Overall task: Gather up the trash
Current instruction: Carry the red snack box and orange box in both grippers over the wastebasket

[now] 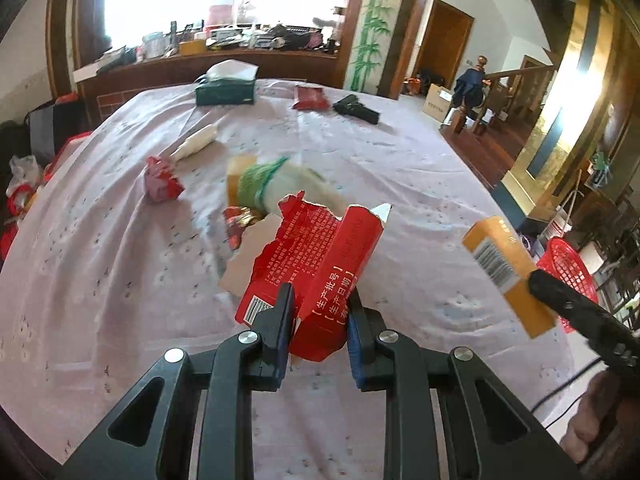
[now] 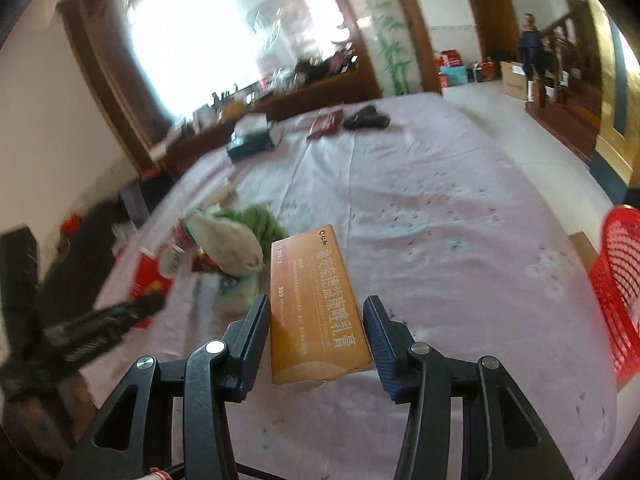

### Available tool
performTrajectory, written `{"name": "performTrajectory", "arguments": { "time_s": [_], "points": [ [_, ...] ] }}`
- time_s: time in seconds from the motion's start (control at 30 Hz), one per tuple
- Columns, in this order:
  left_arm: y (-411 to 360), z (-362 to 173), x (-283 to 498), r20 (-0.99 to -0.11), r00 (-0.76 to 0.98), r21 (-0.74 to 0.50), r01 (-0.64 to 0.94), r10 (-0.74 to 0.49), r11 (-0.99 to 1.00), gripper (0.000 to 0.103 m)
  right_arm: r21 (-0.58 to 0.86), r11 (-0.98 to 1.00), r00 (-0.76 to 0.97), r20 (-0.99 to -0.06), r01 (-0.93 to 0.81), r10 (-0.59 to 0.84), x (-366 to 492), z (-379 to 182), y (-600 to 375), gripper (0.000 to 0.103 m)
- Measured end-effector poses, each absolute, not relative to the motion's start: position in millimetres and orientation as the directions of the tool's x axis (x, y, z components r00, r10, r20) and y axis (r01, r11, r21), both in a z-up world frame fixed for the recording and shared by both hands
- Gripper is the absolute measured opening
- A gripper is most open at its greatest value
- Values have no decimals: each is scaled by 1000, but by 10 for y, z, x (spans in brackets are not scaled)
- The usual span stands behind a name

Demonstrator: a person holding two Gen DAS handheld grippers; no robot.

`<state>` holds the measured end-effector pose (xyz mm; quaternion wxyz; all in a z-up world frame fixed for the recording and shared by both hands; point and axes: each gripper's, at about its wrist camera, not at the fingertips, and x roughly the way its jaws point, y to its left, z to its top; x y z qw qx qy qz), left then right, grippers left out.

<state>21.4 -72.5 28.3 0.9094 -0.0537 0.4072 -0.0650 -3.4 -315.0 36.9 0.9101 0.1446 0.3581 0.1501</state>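
My left gripper [image 1: 320,304] is shut on a torn red carton [image 1: 316,264] and holds it above the pink tablecloth [image 1: 120,280]. My right gripper [image 2: 316,312] is shut on an orange box [image 2: 316,304], held above the table; the box also shows in the left wrist view [image 1: 508,272]. A red mesh basket [image 2: 620,292] stands off the table's right edge, also seen in the left wrist view [image 1: 568,272]. More trash lies mid-table: a crumpled red wrapper [image 1: 162,180], a green-and-white bundle [image 1: 276,184] and a white tube [image 1: 198,142].
A green tissue box [image 1: 226,88], a red packet [image 1: 310,96] and a black toy gun [image 1: 356,109] lie at the far end of the table. A cluttered wooden counter [image 1: 224,60] stands behind. Bags sit on the floor at left [image 1: 24,176].
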Motion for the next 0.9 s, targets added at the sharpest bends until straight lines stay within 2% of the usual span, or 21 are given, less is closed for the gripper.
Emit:
{"name": "performTrajectory", "arguments": {
  "time_s": [0.5,0.9],
  "points": [
    [-1391,655,43,-677,702,-122,191,-222,974,23,398,915,862,-438,-71,257,-741,976,-3677,51],
    [-1925,1032,-183,-612,727,-103,317,-312,943,23,376,926,906,-401,24,139,-1153,1192,-4118,51]
  ]
}}
